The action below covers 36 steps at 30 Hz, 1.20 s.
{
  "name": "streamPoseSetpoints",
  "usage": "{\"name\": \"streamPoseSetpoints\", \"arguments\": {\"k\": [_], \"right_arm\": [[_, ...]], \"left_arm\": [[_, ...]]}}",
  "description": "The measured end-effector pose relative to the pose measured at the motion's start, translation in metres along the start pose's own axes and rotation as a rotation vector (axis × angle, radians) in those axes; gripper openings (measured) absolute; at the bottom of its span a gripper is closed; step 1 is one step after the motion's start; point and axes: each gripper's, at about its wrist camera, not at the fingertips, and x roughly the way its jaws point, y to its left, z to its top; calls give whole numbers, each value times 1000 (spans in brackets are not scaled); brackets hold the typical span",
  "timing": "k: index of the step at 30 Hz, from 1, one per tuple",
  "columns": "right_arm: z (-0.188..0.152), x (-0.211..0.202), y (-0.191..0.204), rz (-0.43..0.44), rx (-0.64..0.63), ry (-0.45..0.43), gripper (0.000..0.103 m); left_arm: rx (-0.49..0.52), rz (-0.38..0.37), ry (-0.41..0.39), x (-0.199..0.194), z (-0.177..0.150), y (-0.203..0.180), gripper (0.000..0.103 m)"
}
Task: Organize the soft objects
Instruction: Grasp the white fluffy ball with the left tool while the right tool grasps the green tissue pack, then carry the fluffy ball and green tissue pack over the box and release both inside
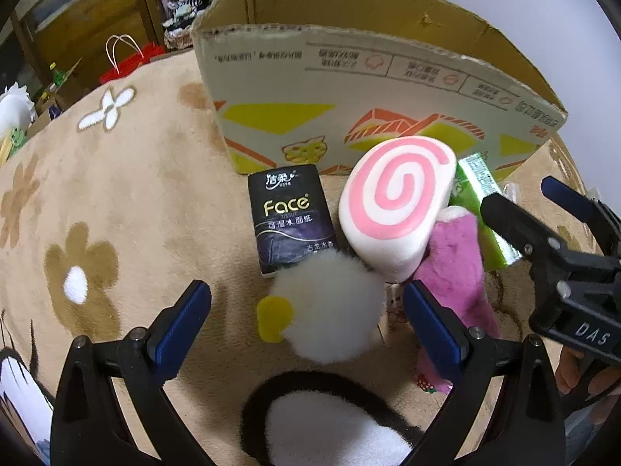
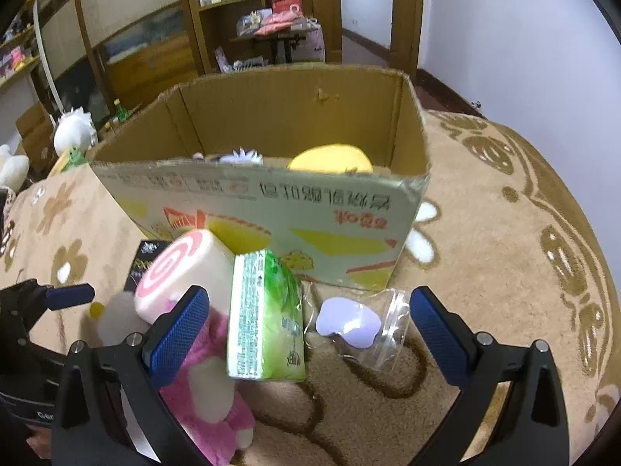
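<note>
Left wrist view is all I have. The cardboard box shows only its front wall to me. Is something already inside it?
Observer: Yes. The right wrist view looks over the wall of the cardboard box: a yellow plush lies inside.
Operator: Only this one?
Observer: No, a small pale spiky toy lies left of it.
Operator: What lies right of the green tissue pack?
Observer: A clear zip bag lies on the blanket with a lilac piece inside.
Operator: Is the right gripper holding something?
Observer: No, the right gripper is open above pack and bag.
</note>
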Motion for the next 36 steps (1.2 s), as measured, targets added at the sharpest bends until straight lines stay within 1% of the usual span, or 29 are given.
{"name": "streamPoseSetpoints", "arguments": {"k": [3, 6, 7, 8, 9, 11, 12, 14, 15, 17, 19, 20, 22, 23, 26, 30, 32, 36], "right_arm": [[-2, 6, 0, 13, -1, 28, 103], [-4, 11, 1, 6, -9, 46, 103], [-4, 12, 2, 4, -16, 48, 96], [-4, 13, 3, 0, -23, 52, 84], [-5, 14, 3, 5, -26, 62, 80], [-6, 16, 4, 28, -22, 78, 70], [-6, 16, 6, 32, -26, 80, 67], [-7, 15, 8, 45, -38, 82, 54], [-8, 14, 9, 52, -40, 85, 49], [-8, 12, 11, 66, -46, 86, 30], [-8, 9, 14, 67, -59, 85, 30], [-9, 7, 16, 65, -68, 83, 29], [-11, 6, 16, 69, -73, 81, 29], [-11, 5, 15, 71, -70, 80, 29], [-11, -1, 11, 78, -51, 76, 29], [-8, -10, 3, 69, -28, 55, 29], [-8, -16, 0, 63, -16, 44, 29], [-8, -28, -6, 56, -1, 17, 29]], "left_arm": [[-18, -18, 31, 7, 1, 4, 97], [-27, -19, 42, 13, 5, 9, 95], [-30, -21, 45, 14, 6, 10, 91], [-34, -25, 51, 15, 6, 11, 87], [-41, -35, 61, 18, 6, 12, 86], [-52, -64, 79, 22, 6, 15, 80], [-52, -70, 83, 23, 6, 16, 78], [-41, -66, 76, 25, 5, 15, 73], [-36, -68, 75, 25, 5, 15, 71], [-35, -74, 76, 26, 5, 16, 58], [-41, -88, 80, 27, 5, 19, 52], [-44, -97, 80, 27, 5, 19, 46], [-49, -122, 80, 28, 6, 24, 38], [-49, -128, 80, 25, 1, 25, 37], [-36, -121, 76, 22, -3, 25, 34], [-31, -115, 71, 18, -9, 27, 33], [-33, -116, 69, 11, -12, 19, 33], [-21, -91, 36, -5, -21, 6, 33]]}}
